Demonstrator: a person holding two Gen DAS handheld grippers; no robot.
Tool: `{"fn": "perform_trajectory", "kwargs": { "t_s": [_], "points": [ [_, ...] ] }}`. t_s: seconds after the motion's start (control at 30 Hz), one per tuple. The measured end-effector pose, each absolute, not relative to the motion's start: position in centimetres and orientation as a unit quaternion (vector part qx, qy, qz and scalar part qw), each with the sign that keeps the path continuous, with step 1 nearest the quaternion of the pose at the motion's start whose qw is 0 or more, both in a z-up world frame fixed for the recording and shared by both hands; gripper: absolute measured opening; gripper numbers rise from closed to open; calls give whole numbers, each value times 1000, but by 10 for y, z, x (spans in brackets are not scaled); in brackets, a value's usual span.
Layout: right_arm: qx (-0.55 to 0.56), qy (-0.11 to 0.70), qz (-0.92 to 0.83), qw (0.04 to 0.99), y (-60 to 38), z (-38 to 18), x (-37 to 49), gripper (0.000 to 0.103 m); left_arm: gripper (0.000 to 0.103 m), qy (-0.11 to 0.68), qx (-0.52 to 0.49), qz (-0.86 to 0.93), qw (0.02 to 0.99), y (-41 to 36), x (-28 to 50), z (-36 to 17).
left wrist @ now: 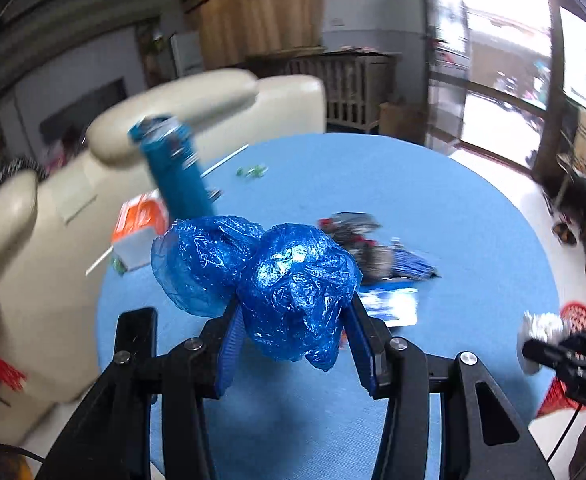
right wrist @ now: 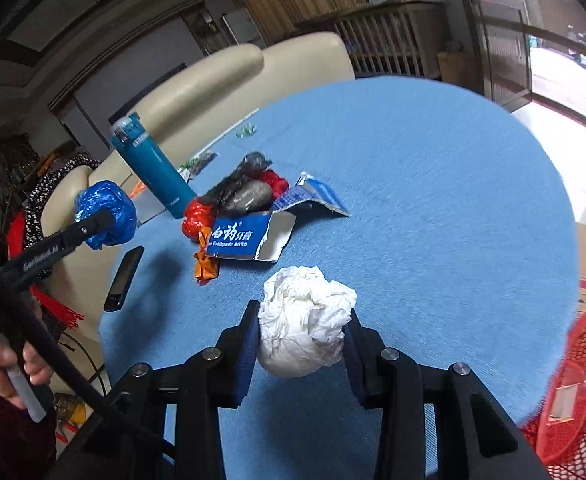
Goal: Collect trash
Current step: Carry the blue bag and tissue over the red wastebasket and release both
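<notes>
Crumpled blue plastic [left wrist: 281,280] is seen closest in the left wrist view, pinched between the blue-padded fingers [left wrist: 233,340] of the left gripper [left wrist: 293,332], whose jaws are clamped on its lower bulge while it is held up above the round blue table [left wrist: 473,240]. The step in hand is judged to be the carrying of a picked-up piece toward the red basket [left wrist: 577,316], of which only a sliver is visible at the right edge behind the right gripper's tip and its white wad; a swing to the right and a release over the rim would be called for next. Much of this view is smeared by motion, so the teal bottle [left wrist: 177,172] and the dark litter behind the plastic cannot be read clearly. From the right wrist view, a ball of white crumpled paper [right wrist: 305,320] is seen clamped between the jaws of the right gripper [right wrist: 303,344], lifted over the table. The red basket [right wrist: 581,380] is cut off at the lower right, so its contents cannot be judged; a short move rightward and an opening of the jaws is judged to be needed. Left on the table are a toothpaste box [right wrist: 249,236], red and black bags [right wrist: 237,196] and an orange wrapper [right wrist: 205,264]. A black remote-like object [right wrist: 124,278] is too dim to be identified.
</notes>
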State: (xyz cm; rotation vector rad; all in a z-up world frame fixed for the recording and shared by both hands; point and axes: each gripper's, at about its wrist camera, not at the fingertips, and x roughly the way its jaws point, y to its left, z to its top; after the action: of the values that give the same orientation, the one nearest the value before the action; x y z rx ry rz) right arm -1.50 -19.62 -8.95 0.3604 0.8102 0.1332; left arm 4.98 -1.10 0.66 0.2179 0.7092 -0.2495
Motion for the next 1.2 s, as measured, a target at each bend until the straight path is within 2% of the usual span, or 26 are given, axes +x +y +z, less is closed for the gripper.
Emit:
{"fn": "perform_trajectory", "kwargs": {
  "t_s": [0.43, 1.2],
  "points": [
    [165, 338, 28, 926, -236, -53, -77, 41, 50, 303, 180, -184, 917, -90, -6, 25],
    [217, 317, -42, 922, -317, -61, -142, 41, 50, 305, 237, -251, 887, -174, -39, 20]
  ]
}}
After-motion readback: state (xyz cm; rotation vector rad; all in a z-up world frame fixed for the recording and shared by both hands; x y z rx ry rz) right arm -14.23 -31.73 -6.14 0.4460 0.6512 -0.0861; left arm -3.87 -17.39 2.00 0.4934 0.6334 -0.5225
